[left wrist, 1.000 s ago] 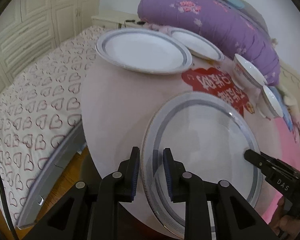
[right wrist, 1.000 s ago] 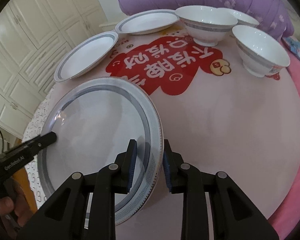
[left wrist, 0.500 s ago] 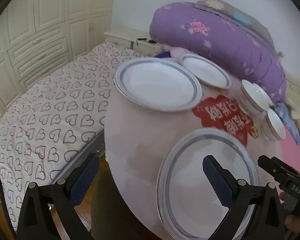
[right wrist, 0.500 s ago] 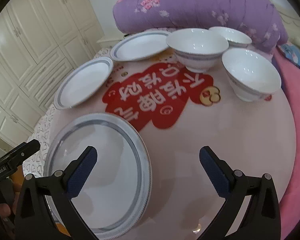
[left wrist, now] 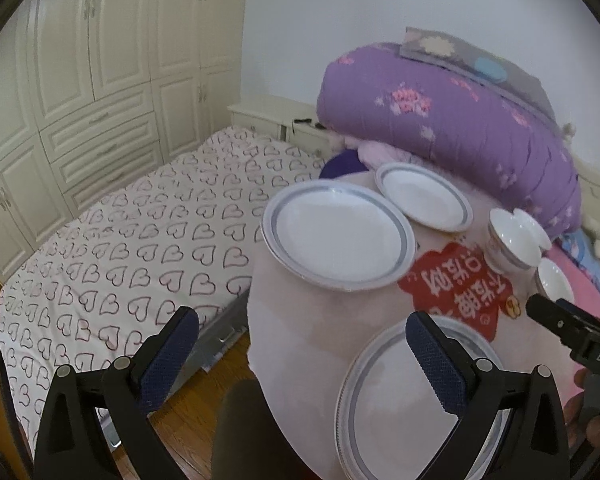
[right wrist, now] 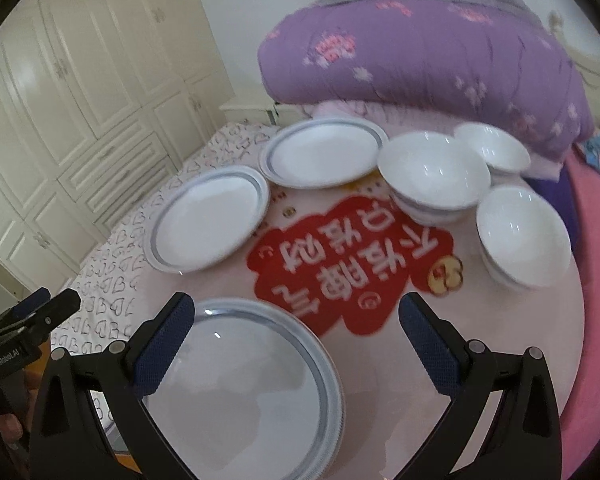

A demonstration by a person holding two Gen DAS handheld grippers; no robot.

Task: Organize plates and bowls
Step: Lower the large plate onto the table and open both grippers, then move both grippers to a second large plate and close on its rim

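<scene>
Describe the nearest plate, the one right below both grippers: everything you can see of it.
The nearest plate is a round, glossy white plate, ceramic by its look, with a grey-blue band inside the rim and a faint patterned edge. It lies flat, face up and empty, at the near edge of the pink round table, just below the red printed patch. Nothing grips it: the left gripper and right gripper are both open above it.

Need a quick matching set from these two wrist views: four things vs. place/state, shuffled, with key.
Things:
1. large plate
2. left gripper
3. purple quilt
4. bowls

Place or state:
A. behind the round table, piled up
B. near table edge, closest to both grippers
C. open, holding nothing
D. clustered on the table's far right side

Pairs: 1-B, 2-C, 3-A, 4-D
</scene>
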